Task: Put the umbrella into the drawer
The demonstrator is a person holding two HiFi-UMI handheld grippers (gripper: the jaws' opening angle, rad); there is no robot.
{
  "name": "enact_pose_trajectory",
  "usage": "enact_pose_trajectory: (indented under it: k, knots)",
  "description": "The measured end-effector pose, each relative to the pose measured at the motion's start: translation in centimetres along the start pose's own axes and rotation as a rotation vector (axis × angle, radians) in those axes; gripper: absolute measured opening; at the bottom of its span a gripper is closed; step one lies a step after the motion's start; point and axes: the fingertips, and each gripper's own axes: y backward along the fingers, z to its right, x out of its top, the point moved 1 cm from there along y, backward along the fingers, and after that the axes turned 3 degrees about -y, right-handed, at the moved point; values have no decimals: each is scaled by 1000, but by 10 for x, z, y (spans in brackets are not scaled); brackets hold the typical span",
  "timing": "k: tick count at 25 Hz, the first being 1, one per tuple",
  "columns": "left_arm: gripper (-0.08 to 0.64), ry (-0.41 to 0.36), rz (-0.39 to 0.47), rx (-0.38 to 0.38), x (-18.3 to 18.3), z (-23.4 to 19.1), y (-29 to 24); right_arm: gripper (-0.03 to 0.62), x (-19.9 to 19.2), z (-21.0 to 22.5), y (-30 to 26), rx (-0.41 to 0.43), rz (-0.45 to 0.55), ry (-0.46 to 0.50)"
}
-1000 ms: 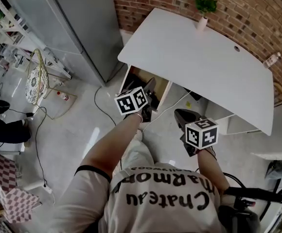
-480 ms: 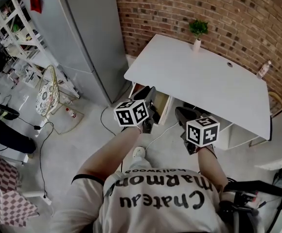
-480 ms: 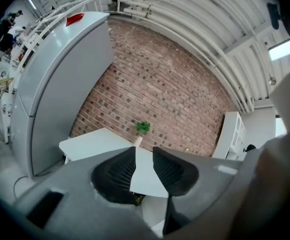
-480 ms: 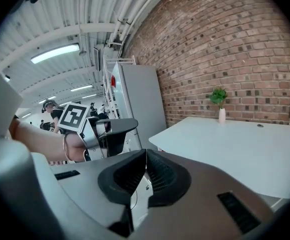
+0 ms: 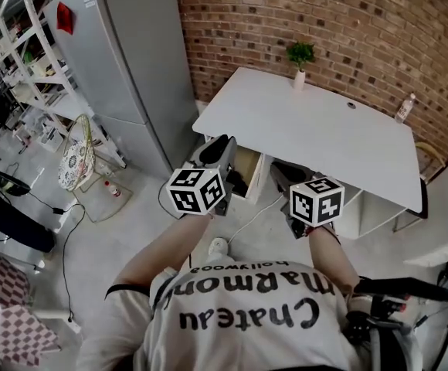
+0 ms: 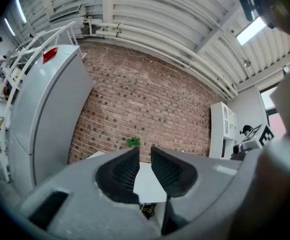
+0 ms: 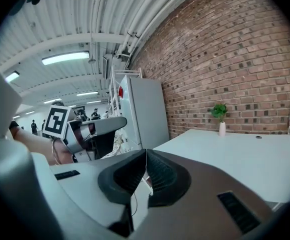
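Backing the white desk (image 5: pixel 309 126) at centre, a brick wall (image 5: pixel 324 14) is seen; left gripper (image 6: pixel 145 150) jaws are closing empty, right gripper (image 7: pixel 145 152) jaws pressed together.

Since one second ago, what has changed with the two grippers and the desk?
Both grippers rose away from the open drawer, brown inside, under the white rectangular desk. The left gripper is closing its jaws with nothing between them; the right gripper has its jaws together, empty. The drawer stayed open; the small green potted plant did not move.

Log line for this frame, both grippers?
left gripper: jaws closing, empty | right gripper: jaws shut, empty | both facing white desk | umbrella: not in view
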Motion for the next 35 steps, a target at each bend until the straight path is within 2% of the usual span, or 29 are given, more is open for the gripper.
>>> enact_pose_trajectory:
  k: [4,8,11,15,19,22,26,31,35]
  knots:
    - [37,-13,31,14,-1,15,31,14,-12,-9,13,17,19,-11]
    - [18,59,18,66,-22,27,68,14,-33,-21,29,40,-9,-15]
    - [15,112,-27,81,-41,38,86,14,-42,-27,40,62,-24,-30]
    - [15,84,-109,72,-62,58,112,14,-53,-34,55,81,-26,-103]
    - [15,16,-182,93,-81,59,135,14,-68,-37,63,56,-49,-132]
    - [15,43,-209,121,-94,52,146,14,-86,-35,64,22,-83,-148]
    - [15,71,-226,114,-108,52,159,14,-107,-41,66,0,-107,-173]
    - [15,82,-233,97,-112,49,174,14,-106,-57,67,-32,-79,-155]
    - [15,55,-250,63,-106,46,198,14,-106,-80,68,-58,-60,-160]
